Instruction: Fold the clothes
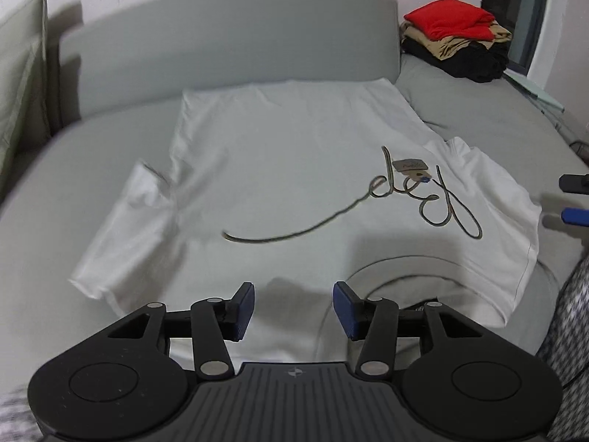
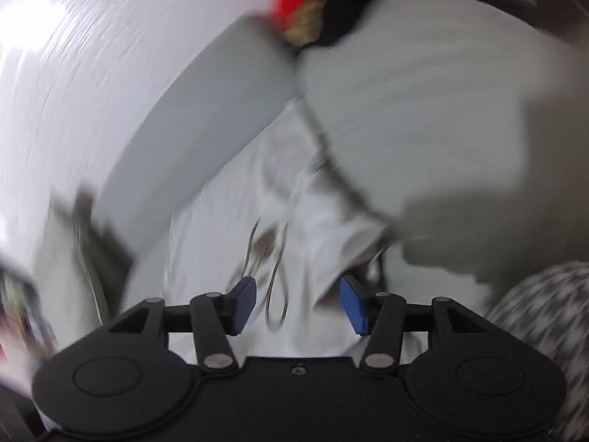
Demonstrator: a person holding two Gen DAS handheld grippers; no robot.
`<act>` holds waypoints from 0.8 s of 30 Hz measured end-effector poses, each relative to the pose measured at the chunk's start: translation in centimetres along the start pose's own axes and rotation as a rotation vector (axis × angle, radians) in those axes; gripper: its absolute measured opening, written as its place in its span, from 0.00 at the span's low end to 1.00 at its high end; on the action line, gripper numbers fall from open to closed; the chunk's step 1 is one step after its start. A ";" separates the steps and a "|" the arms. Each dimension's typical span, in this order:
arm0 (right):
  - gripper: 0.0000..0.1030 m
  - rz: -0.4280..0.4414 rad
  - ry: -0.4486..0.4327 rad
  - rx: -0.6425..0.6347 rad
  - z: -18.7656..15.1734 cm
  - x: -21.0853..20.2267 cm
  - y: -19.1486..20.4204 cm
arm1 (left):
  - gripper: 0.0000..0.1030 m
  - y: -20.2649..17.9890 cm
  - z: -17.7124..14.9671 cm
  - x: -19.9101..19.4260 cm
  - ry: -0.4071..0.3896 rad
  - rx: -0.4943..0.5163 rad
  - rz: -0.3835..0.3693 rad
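Our left gripper (image 1: 293, 307) hangs half open and empty over the white T-shirt (image 1: 279, 169), spread flat on the grey bed (image 1: 478, 110). Our right gripper (image 2: 297, 305) also gapes, holding nothing. 1 folded stack (image 1: 456, 37) waits; this shirt remains unfolded.

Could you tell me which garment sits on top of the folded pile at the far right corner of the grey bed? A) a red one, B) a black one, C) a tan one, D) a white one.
A: in the left wrist view the bright red folded garment caps the pile, with the tan garment under it and the black garment at the bottom.
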State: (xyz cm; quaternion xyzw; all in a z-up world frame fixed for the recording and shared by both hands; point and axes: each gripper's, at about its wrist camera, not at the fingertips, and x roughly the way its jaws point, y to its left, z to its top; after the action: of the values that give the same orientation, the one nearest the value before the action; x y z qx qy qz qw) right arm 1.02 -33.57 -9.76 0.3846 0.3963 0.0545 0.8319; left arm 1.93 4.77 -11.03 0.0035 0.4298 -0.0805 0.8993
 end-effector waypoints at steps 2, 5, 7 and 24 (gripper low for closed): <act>0.48 0.013 0.023 0.149 1.2 0.6 -1.9 | 0.46 0.3 -0.8 1.1 0.033 -0.023 -0.026; 0.48 0.046 0.081 0.257 1.5 2.4 -3.1 | 0.47 0.2 -1.2 1.2 0.021 -0.016 -0.026; 0.48 0.051 0.088 0.274 1.4 3.5 -3.3 | 0.48 0.4 -1.3 1.3 0.020 -0.024 -0.030; 0.28 0.166 -0.288 0.738 1.5 7.1 -7.1 | 0.53 0.6 -1.4 1.5 0.015 -0.028 -0.026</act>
State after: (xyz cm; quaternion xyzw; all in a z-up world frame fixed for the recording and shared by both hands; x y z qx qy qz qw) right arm 5.40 -36.66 -18.42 0.6920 0.2363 -0.0790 0.6776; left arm 1.83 5.22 -13.15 -0.0141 0.4378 -0.0858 0.8948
